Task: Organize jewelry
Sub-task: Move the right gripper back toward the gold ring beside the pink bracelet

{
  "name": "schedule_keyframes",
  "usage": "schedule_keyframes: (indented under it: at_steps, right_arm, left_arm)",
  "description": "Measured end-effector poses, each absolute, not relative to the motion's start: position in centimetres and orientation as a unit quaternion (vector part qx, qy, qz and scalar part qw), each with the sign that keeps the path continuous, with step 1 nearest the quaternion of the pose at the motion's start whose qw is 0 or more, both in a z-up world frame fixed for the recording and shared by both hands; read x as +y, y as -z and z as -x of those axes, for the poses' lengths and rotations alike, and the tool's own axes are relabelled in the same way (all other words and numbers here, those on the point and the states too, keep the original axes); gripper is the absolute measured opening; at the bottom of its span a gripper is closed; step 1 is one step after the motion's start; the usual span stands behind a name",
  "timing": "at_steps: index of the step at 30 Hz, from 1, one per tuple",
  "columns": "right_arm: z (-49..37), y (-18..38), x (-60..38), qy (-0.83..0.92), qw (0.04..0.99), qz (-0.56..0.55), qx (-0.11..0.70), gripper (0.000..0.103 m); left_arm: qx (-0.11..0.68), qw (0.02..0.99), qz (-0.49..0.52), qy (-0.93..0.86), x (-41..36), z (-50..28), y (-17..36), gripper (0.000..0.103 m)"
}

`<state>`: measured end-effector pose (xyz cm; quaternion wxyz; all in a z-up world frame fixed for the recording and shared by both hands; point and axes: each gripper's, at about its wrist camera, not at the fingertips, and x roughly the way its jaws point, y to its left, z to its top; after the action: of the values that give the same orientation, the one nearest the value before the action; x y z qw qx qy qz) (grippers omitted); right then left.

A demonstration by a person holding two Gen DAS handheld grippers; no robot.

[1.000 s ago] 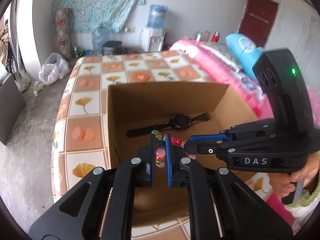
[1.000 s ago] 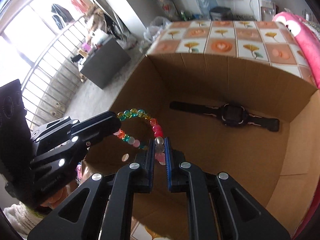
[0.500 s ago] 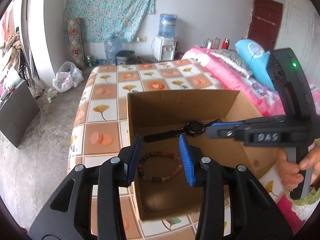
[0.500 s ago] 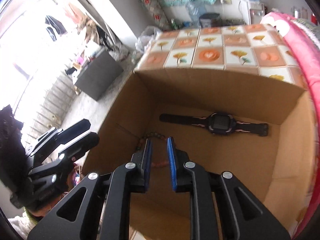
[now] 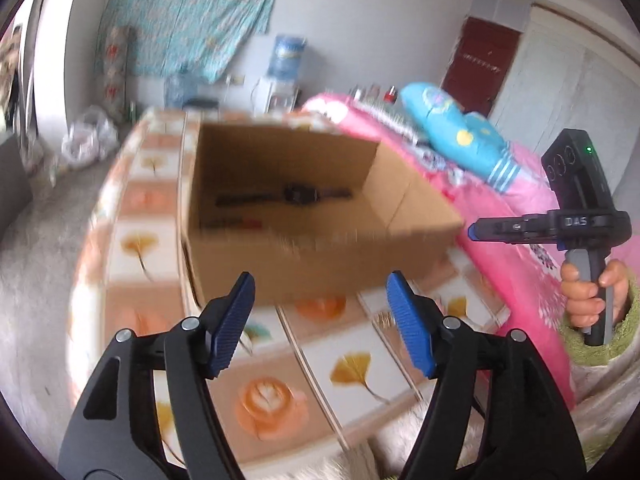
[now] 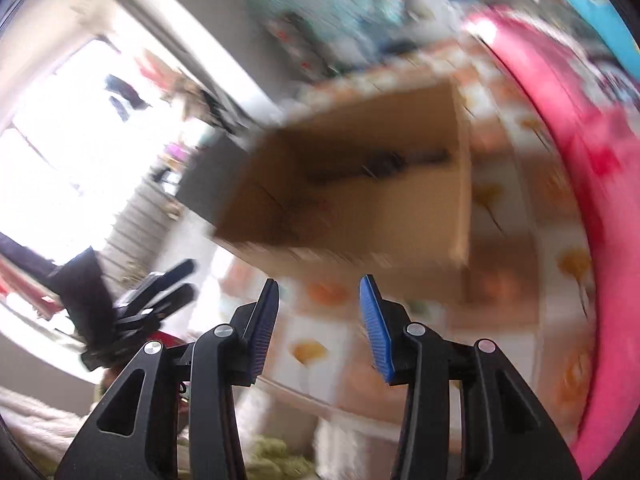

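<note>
An open cardboard box [image 5: 320, 264] stands on the patterned table. A black watch [image 5: 298, 194] lies on its floor near the far wall. A blurred strip of beaded bracelet [image 5: 236, 222] shows near the box's left wall. My left gripper [image 5: 320, 320] is open and empty, pulled back in front of the box. My right gripper [image 6: 318, 316] is open and empty, also back from the box [image 6: 360, 200]; the watch [image 6: 380, 166] shows as a dark smear. The right gripper also shows in the left wrist view [image 5: 474, 232], the left gripper in the right wrist view [image 6: 188, 280].
The table [image 5: 360, 368] has a tiled cloth with leaf and cup prints. A pink bed cover [image 5: 500, 208] with a blue pillow [image 5: 460, 144] lies to the right. Grey floor [image 5: 36, 248] lies to the left. Both views are motion-blurred.
Both grippers let go of the beaded bracelet, which dropped into the box. Both have opened wide and pulled back out of the box toward me.
</note>
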<state>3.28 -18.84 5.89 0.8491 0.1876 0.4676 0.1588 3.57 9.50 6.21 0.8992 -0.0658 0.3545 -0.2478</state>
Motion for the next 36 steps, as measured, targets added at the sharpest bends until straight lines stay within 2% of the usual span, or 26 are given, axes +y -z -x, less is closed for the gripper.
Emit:
schedule_keyframes:
  at_steps: [7,15,19,24,29,34,36]
  right_arm:
    - [-5.6,-5.4,-20.1,-0.087,0.874,-0.187,0.440,0.041]
    - [-1.4,-2.8,-20.2,-0.075,0.875,-0.164,0.448,0.041]
    - [1.4,-1.0,-18.7,-0.079,0.877,-0.110,0.461,0.041]
    - [2.5,0.7,-14.9,-0.092,0.878,0.019,0.469,0.039]
    - [1.2,2.2,-13.1,-0.101,0.865,0.096,0.482,0.030]
    - [0.4,3.7,-12.3,-0.119,0.843,0.135,0.506,0.010]
    - [0.3,3.3,-12.5,-0.108,0.845,0.139,0.506,0.010]
  left_arm:
    - [0.399,0.881,0.102,0.232,8.0,-3.4,-2.3,0.065]
    - [0.435,0.876,0.016,0.205,4.8,-2.6,1.2,0.065]
    - [0.440,0.877,-0.028,0.190,3.7,-2.7,2.2,0.065]
    - [0.450,0.871,-0.044,0.193,3.0,-3.3,2.9,0.065]
    - [0.445,0.875,-0.044,0.185,3.4,-3.0,2.7,0.065]
    - [0.444,0.877,-0.027,0.182,4.3,-2.6,2.6,0.065]
    - [0.442,0.878,-0.026,0.184,4.5,-2.5,2.6,0.065]
